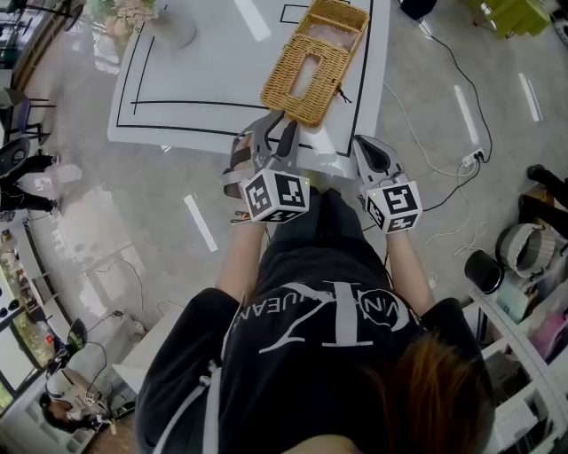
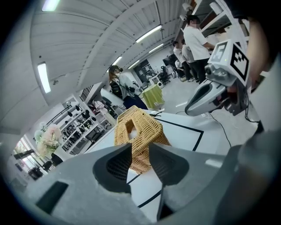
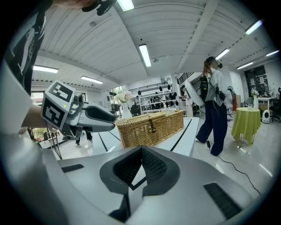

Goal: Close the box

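Note:
A woven wicker box (image 1: 315, 60) lies on the white table (image 1: 204, 80), near its front right corner. In the right gripper view the box (image 3: 151, 127) has its lid down and a clasp on its front. My left gripper (image 1: 273, 126) reaches the box's near end. Its jaws stand apart, and the box (image 2: 138, 132) shows through the gap just beyond them, with nothing pressed between the pads. My right gripper (image 1: 368, 152) hangs at the table's front edge, right of the box and apart from it. Its fingertips (image 3: 141, 151) meet, with nothing between them.
A black rectangle (image 1: 160, 102) is marked on the table. A vase of flowers (image 1: 173, 22) stands at its far left. Cables and a power strip (image 1: 470, 160) lie on the floor to the right. A person (image 3: 215, 105) stands beyond the table beside a green-draped stand (image 3: 246, 123).

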Tool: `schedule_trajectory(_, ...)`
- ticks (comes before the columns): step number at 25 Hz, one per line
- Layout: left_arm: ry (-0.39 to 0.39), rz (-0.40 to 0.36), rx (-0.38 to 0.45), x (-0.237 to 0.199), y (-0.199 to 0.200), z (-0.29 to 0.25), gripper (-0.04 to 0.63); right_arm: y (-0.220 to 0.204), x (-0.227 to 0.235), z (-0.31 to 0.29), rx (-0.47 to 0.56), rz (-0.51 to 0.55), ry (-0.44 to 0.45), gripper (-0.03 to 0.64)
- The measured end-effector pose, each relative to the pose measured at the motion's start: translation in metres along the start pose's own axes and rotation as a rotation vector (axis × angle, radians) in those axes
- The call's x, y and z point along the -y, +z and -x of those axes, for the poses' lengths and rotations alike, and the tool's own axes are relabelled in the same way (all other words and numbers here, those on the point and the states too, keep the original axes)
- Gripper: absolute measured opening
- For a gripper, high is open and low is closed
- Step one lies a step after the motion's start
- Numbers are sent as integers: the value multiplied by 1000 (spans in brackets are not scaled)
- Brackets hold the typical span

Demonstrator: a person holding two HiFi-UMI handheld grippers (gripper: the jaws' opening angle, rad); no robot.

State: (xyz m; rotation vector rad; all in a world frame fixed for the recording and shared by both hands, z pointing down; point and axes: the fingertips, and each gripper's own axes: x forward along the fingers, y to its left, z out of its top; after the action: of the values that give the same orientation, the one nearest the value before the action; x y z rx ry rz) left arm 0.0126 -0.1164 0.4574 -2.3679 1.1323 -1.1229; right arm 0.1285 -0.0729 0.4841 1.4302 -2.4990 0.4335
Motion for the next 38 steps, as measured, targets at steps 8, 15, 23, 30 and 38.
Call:
schedule_trajectory(8,36,86,23,-9,-7,13,34,9,-4,-2,21,6,20,-2)
schedule_trajectory(15,75,255,67,-35,-16,19,8,27,2,-6,52,24,20,-2)
schedule_trajectory(23,103,479,143,-69,-22,23,8,47,10,-11,83,46,14,-2)
schedule_trajectory(30,125,558,217,-88,-19,29,7,68,16,-11,112,70,13,-2)
schedule_trajectory(38,163,627,288,-111,-16,34,7,91,17,-16,144,94,23,-2)
